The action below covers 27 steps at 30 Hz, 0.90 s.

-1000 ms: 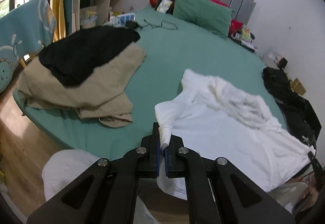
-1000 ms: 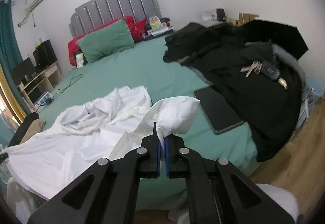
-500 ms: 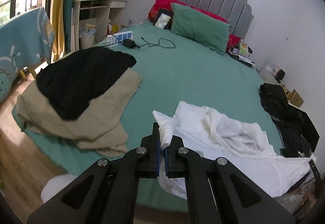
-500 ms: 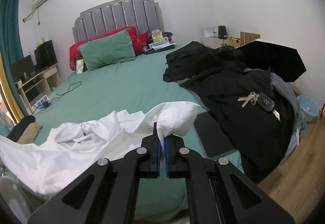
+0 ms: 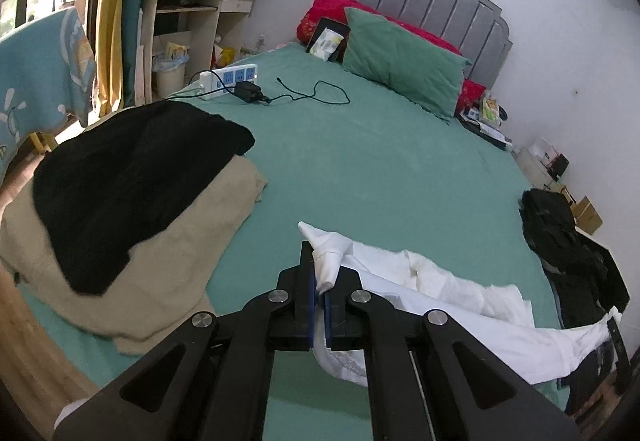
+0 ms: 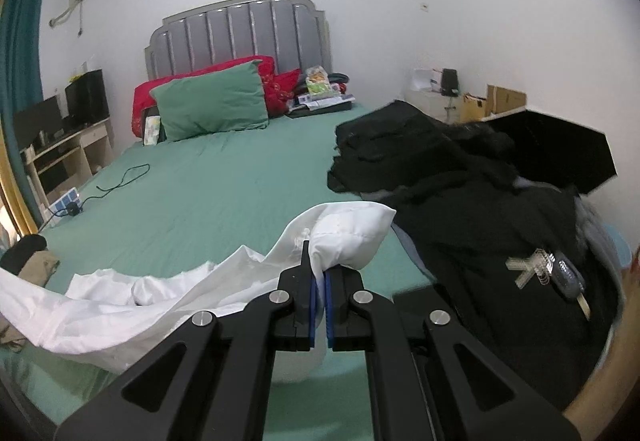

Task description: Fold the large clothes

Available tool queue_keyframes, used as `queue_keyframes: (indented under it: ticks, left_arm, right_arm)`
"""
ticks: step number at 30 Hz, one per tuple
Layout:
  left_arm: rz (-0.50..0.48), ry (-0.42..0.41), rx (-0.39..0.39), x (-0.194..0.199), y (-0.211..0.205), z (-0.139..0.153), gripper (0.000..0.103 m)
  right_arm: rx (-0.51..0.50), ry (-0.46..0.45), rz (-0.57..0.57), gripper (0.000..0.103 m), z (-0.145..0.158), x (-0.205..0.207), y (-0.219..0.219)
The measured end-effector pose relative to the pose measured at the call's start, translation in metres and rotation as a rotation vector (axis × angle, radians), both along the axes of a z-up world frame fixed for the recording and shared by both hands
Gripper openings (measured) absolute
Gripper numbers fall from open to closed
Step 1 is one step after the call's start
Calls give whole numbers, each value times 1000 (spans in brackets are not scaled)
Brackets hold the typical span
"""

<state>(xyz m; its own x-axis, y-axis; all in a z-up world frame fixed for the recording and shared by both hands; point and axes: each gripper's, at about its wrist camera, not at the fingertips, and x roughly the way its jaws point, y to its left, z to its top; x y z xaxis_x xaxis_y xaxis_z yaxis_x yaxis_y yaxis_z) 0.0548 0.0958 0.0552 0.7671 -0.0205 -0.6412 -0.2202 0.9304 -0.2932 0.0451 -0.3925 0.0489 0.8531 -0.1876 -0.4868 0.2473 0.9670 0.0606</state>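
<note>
2 grippers, left gripper (image 5: 319, 293) and right gripper (image 6: 319, 291), each pinch the white shirt (image 5: 448, 289) near the bed's (image 5: 360, 169) foot edge; next we spread it flat.

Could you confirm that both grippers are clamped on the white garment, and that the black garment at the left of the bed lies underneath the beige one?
Not quite: the black garment lies on top of the beige garment, as the left wrist view shows. The rest holds: the left gripper and right gripper are each shut on the white garment.
</note>
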Motion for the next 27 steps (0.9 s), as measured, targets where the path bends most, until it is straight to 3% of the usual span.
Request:
queue_keyframes:
  ticks: [8,15,22,24,27]
  left_arm:
    - [15,40,20,60,-1,-23,3]
    - [35,100,50,124,-6,-56,4]
    - [14,248,21,183,-11,-113,4]
    - [2,276,-33,190,-8,-126,21]
    - [22,232,-36,182,-3,-121,43]
  right_arm:
    - [-40,26,44,4,-12,73,-5]
    - [12,129,49,4,-61,135,-14]
    - [37,244,-8,4,-95,166,-21]
    - [36,277,-32,5,-103,171,-24]
    - [55,338,-59,11,-114,176,-28]
